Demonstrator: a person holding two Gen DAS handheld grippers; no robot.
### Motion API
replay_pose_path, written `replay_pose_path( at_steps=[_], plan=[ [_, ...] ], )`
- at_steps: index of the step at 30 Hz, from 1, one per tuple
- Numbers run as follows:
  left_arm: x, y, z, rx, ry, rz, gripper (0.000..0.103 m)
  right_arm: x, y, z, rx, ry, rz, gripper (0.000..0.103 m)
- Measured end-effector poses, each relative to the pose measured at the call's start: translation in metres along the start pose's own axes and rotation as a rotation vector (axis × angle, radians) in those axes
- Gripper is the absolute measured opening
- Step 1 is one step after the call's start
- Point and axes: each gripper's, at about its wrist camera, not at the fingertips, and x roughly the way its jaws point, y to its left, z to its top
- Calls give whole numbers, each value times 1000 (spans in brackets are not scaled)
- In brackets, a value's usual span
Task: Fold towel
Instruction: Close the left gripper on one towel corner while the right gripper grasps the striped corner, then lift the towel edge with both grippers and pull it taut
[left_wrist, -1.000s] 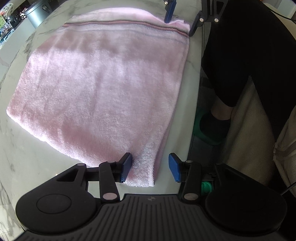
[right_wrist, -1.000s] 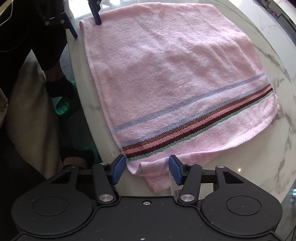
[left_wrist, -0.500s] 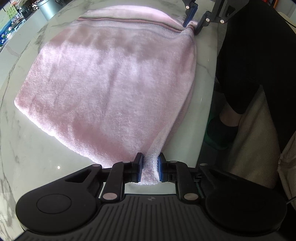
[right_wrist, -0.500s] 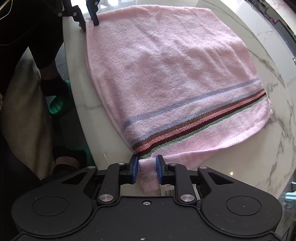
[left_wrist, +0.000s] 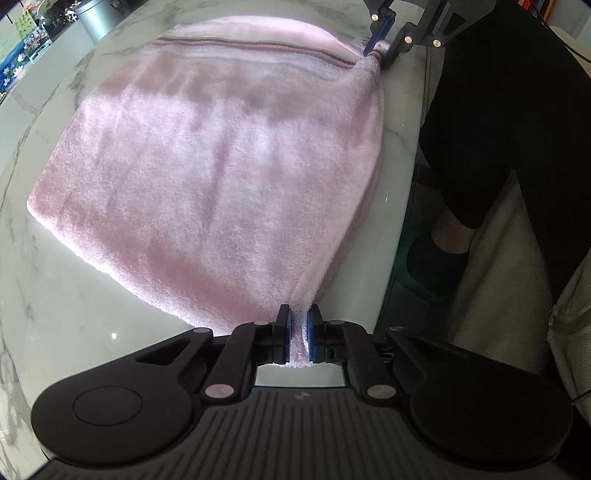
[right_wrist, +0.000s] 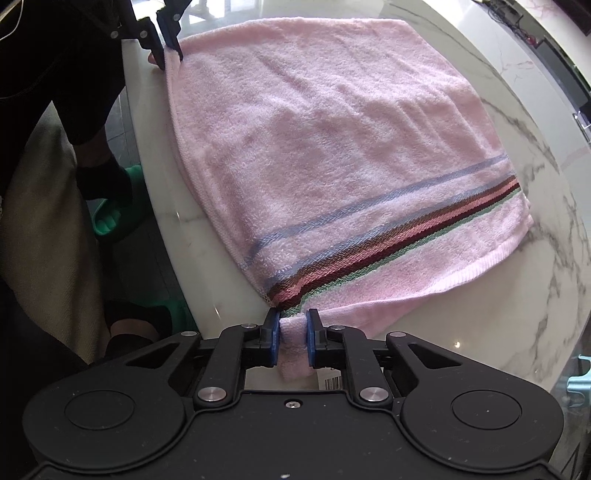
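Note:
A pink towel (left_wrist: 221, 158) with a coloured stripe band lies flat on the white marble table (left_wrist: 55, 314); it also shows in the right wrist view (right_wrist: 332, 147). My left gripper (left_wrist: 298, 332) is shut on the plain near corner at the table's front edge. My right gripper (right_wrist: 291, 332) is shut on the striped near corner (right_wrist: 295, 302). Each gripper shows in the other's view, the right gripper (left_wrist: 380, 48) and the left gripper (right_wrist: 168, 48), pinching its corner. Both held corners are slightly raised and bunched.
The table's curved front edge (left_wrist: 406, 184) runs beside the held towel side. The person's dark-clothed legs (left_wrist: 498, 129) and green slippers (right_wrist: 118, 214) are just beyond it. A grey metal canister (left_wrist: 99, 18) stands at the far table end.
Both grippers went from open around the towel corners to shut on them. Both corners have since lifted a little, drawing the near edge taut.

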Motion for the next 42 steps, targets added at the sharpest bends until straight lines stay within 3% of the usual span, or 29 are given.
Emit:
replay_pose_path(
  at_steps=[12, 15, 18, 25, 30, 35, 39, 42],
  plan=[
    [-24, -11, -23, -23, -39, 23, 7, -5, -12, 9, -17, 7, -28, 13],
    [-16, -12, -21, -34, -33, 41, 7, -9, -18, 9, -29, 32, -38, 15],
    [-13, -14, -24, -45, -28, 45, 7, -16, -19, 9, -58, 72, -37, 29],
    [-8, -11, -31, -75, -35, 51, 8, -24, -35, -9, -24, 171, -98, 29],
    [-6, -8, -34, -87, -44, 49, 8, -46, -40, -5, 33, 73, -69, 29],
    [-7, -9, -35, -93, -42, 52, 8, -49, -23, 17, -81, 7, -13, 30],
    [-8, -11, -36, -99, -43, 55, 9, -31, -18, 26, -119, 62, 22, 31],
    [-7, -11, -36, -101, -42, 56, 9, -20, -22, 25, -129, 92, -3, 34]
  ],
)
